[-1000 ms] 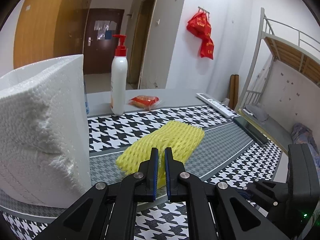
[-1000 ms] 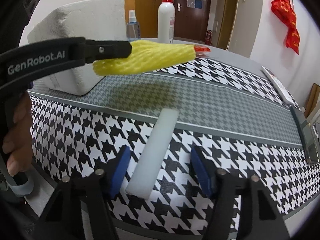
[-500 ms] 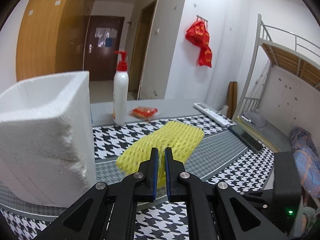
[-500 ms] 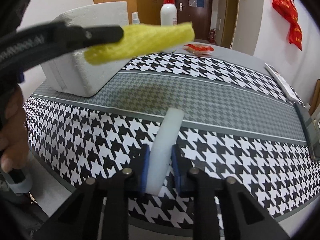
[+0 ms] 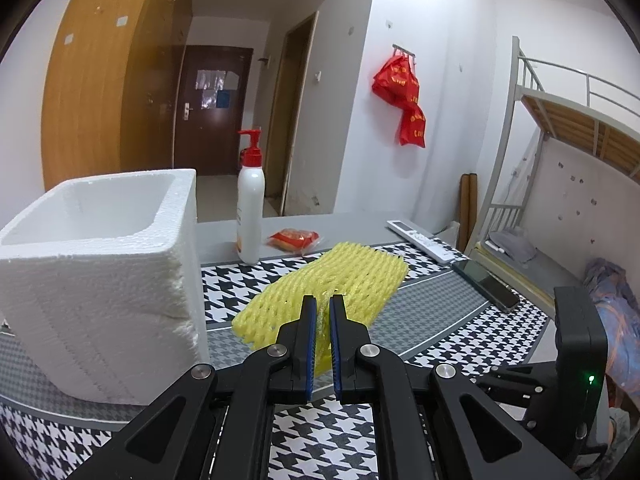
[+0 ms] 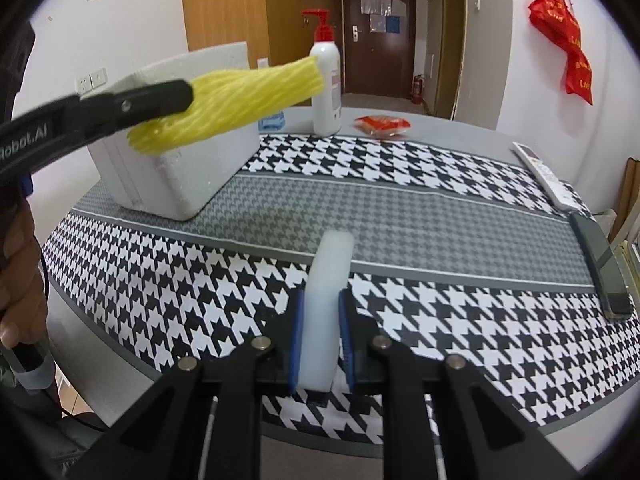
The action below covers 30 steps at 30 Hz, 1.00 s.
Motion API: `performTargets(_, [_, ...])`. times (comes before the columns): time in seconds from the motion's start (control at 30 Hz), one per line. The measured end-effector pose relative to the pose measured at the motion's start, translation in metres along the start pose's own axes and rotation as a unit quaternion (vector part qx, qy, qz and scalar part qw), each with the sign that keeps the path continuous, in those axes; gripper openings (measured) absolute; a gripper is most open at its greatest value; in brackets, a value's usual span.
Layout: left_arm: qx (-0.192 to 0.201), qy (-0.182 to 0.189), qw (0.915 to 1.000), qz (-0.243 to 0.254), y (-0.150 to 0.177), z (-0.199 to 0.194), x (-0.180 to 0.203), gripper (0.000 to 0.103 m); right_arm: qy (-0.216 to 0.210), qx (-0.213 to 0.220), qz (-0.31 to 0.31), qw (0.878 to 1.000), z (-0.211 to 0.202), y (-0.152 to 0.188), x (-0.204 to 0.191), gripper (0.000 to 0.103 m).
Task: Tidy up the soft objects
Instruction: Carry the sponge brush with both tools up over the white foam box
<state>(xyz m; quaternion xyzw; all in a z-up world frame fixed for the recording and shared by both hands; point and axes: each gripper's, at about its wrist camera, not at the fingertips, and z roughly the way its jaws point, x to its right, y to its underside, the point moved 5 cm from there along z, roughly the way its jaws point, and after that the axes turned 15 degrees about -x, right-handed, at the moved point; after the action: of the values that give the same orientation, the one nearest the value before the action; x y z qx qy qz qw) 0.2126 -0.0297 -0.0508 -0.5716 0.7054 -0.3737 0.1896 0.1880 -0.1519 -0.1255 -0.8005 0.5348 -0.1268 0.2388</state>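
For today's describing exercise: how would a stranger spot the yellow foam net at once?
Find the big white foam box on the checked tablecloth. Just beside it, lifted above the cloth, the left tongs pinch the foam net. It is the only yellow, mesh-patterned thing there.

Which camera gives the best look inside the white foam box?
The left wrist view. It looks down over the rim of the white foam box into its hollow, where nothing can be seen. The right wrist view shows only its outer walls, partly hidden behind the yellow foam net and left gripper.
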Motion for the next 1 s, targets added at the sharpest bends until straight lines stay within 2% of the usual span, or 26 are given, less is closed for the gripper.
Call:
performTargets(0.57, [0.018, -0.013, 0.9997, 0.007, -0.002, -0.02, 0.008, 0.007, -0.01, 0.04, -0.008, 0.999, -0.024, -0.003, -0.004, 0.021])
performTargets(1.0, [0.048, -0.034, 0.9981, 0.015, -0.008, -0.056, 0.011, 0.007, -0.002, 0.101, -0.011, 0.995, -0.058, -0.027, -0.003, 0.021])
